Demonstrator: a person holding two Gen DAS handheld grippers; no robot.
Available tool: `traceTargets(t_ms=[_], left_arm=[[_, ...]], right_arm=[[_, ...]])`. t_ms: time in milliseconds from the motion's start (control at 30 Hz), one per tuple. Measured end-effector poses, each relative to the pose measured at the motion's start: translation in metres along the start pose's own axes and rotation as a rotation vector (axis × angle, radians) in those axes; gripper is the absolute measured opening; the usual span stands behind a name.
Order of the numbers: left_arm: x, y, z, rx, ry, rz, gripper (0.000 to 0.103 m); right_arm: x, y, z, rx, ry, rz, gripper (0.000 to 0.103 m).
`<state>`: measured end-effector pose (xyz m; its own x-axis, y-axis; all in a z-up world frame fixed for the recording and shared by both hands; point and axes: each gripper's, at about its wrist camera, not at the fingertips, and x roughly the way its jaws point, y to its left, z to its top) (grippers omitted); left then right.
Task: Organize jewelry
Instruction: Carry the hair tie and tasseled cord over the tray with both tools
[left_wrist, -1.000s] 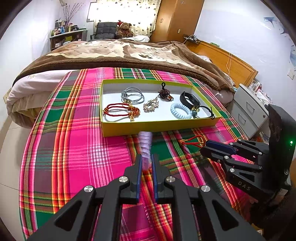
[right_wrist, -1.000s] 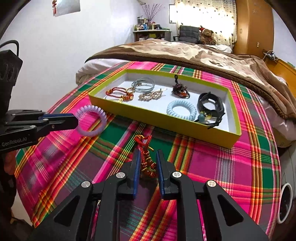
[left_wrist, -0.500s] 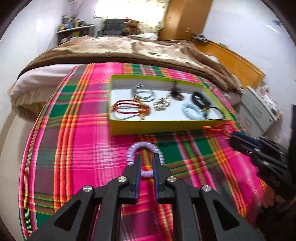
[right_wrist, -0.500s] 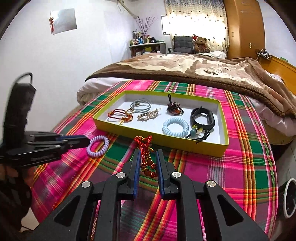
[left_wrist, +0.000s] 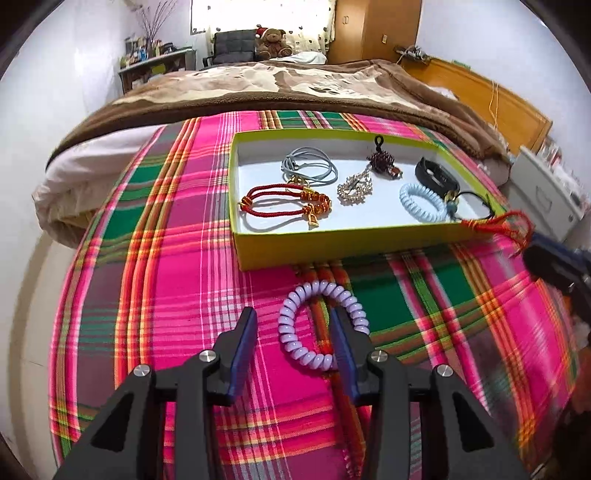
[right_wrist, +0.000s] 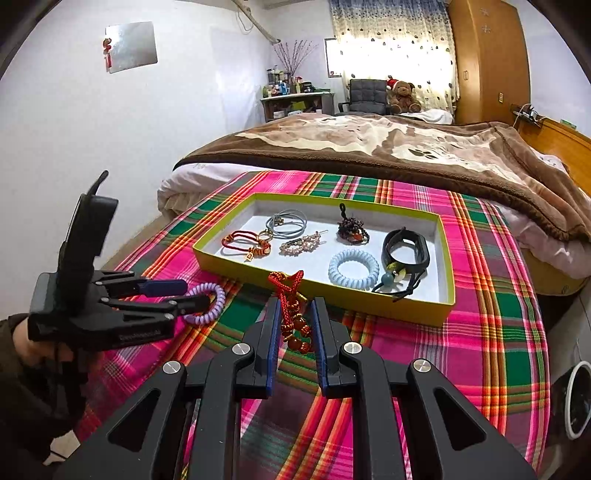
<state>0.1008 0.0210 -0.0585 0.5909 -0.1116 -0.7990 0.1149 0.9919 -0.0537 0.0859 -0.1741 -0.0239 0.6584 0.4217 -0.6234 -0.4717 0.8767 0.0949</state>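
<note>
While the left gripper (left_wrist: 293, 332) is opening its jaws, the lilac spiral hair tie (left_wrist: 321, 325) lies flat on the plaid cloth (left_wrist: 147, 295) between them; one coil seems to brush the right-hand finger, and the other pad stands clear of it. From the right wrist camera that same gripper (right_wrist: 184, 295) shows side-on at the left edge, a person's hand (right_wrist: 26, 343) around its grip, something its own view cannot give. The right gripper (right_wrist: 293, 332) holds its fingers narrow, pinching a red knotted cord bracelet with amber beads (right_wrist: 291, 314), whose looped end stands up above the fingertips. In the left wrist view only that cord's red end (left_wrist: 498, 225) shows, beside the tray's near right corner, and the gripper behind it is blurred. The yellow-green tray (left_wrist: 332, 247) sits farther along the cloth, holding a red cord bracelet (left_wrist: 284, 201), a grey cord loop (left_wrist: 310, 170), a pale blue spiral tie (left_wrist: 423, 203) and a black band (left_wrist: 436, 177).
</note>
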Motion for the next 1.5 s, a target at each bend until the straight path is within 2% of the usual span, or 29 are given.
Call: traceTargets(t_ms=[33, 133, 167, 367, 467, 867, 1233, 1500], left_arm=[[0.001, -0.001, 0.000, 0.010, -0.002, 0.010, 0.036], [0.001, -0.003, 0.002, 0.021, -0.001, 0.033, 0.014], [0.002, -0.002, 0.002, 0.023, 0.001, 0.037, 0.012], [0.001, -0.002, 0.004, 0.023, 0.000, 0.011, 0.010], [-0.004, -0.002, 0.007, 0.010, -0.015, -0.026, 0.010], [-0.035, 0.004, 0.037, -0.018, -0.101, -0.075, 0.010], [-0.015, 0.005, 0.086, -0.043, -0.137, -0.108, 0.010], [0.021, 0.007, 0.107, -0.066, -0.091, -0.144, 0.010]], right_arm=[[0.000, 0.000, 0.001, 0.001, -0.001, -0.001, 0.017], [-0.001, -0.001, 0.002, 0.005, -0.006, 0.001, 0.017], [-0.001, -0.001, 0.002, 0.005, -0.007, 0.000, 0.017], [0.000, -0.003, 0.004, 0.008, -0.012, -0.002, 0.017], [-0.002, -0.005, 0.005, 0.017, -0.018, -0.006, 0.017], [-0.002, -0.014, 0.024, 0.038, -0.046, -0.030, 0.017], [0.036, -0.024, 0.043, 0.051, -0.013, -0.076, 0.017], [0.066, -0.033, 0.045, 0.053, 0.038, -0.100, 0.017]])
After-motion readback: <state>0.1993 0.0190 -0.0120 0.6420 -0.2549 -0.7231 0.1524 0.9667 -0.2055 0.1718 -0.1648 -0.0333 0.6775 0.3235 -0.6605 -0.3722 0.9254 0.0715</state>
